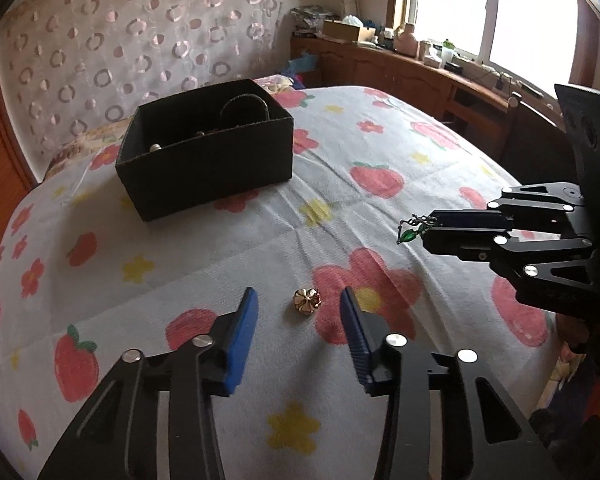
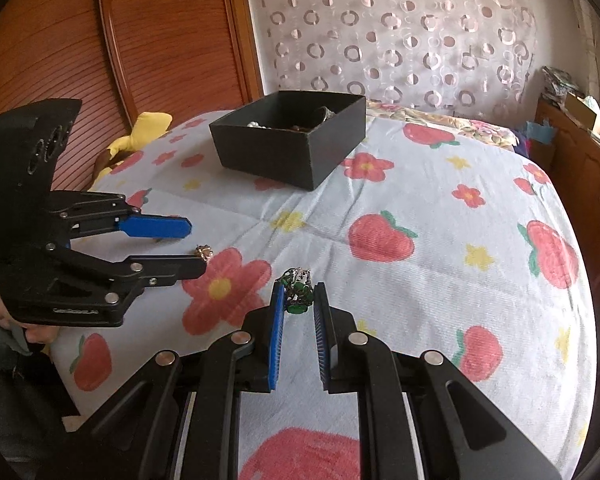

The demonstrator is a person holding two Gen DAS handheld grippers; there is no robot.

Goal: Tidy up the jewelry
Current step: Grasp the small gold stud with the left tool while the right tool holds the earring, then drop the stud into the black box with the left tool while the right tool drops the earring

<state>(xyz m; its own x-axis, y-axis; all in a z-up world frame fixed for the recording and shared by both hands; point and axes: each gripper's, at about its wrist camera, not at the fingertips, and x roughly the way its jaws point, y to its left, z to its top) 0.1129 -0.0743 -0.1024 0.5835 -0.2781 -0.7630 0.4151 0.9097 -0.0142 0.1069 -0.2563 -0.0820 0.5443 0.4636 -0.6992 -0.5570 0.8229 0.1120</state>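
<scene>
**Blue pads, two pieces of jewelry in play**

Blue-padded left gripper (image 1: 299, 300) is sitting low over the bedsheet (image 1: 380, 148) with its fingers spread wide, and a little gold brooch (image 1: 307, 302) is lying on the sheet right between the tips, not touched by either pad. Right gripper (image 2: 299, 294) is pinching a green pendant (image 2: 298, 291), which is poking out past the fingertips; in the left view that pendant (image 1: 414, 229) is dangling off the tip, clear of the sheet. Further back, the black box (image 1: 204, 148) is sitting open on the flowery sheet, well apart from both grippers, with some jewelry already showing inside, too dark to make out properly.
</scene>
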